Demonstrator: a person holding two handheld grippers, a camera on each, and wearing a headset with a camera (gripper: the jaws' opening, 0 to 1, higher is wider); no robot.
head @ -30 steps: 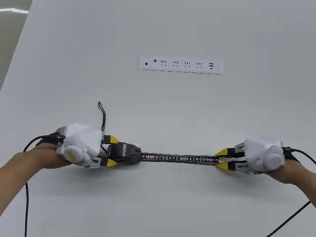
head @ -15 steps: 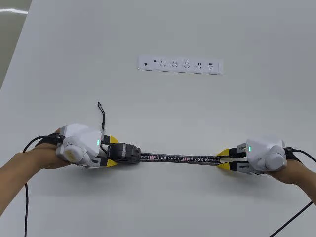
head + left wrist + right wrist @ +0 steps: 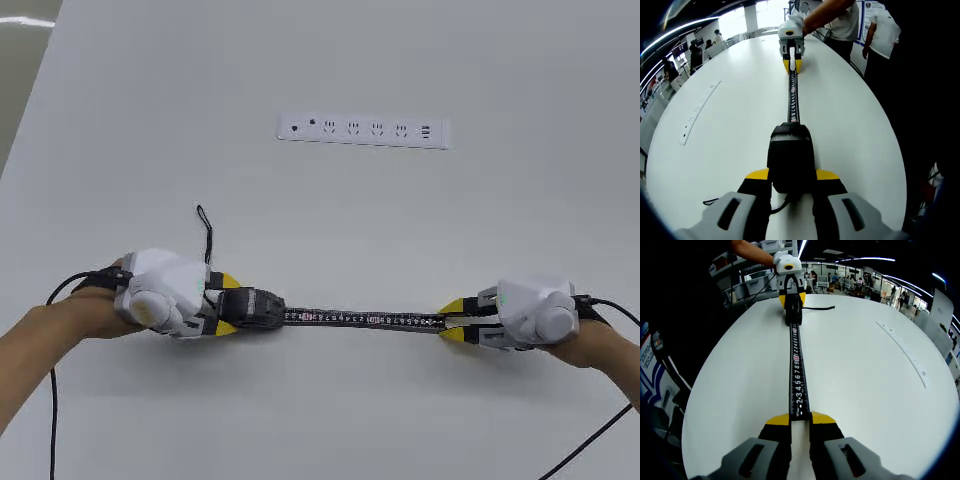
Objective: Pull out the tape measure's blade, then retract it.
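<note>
1. The left gripper (image 3: 228,305) has its jaws clamped on the black tape measure (image 3: 256,308), low at the white table (image 3: 330,220).
2. The blade (image 3: 365,320) is out, running straight across to the right gripper (image 3: 452,320).
3. The right gripper's jaws are pinched together on the blade's tip.
4. A power strip (image 3: 363,130) lies well apart, on the far side.

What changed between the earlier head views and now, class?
Nothing visibly moved, was taken hold of or let go; the slight shift of the whole picture is the camera. The left gripper stays shut on the case, and the right gripper stays shut on the blade at its end. The blade spans the same stretch across the table. The power strip lies as before.
</note>
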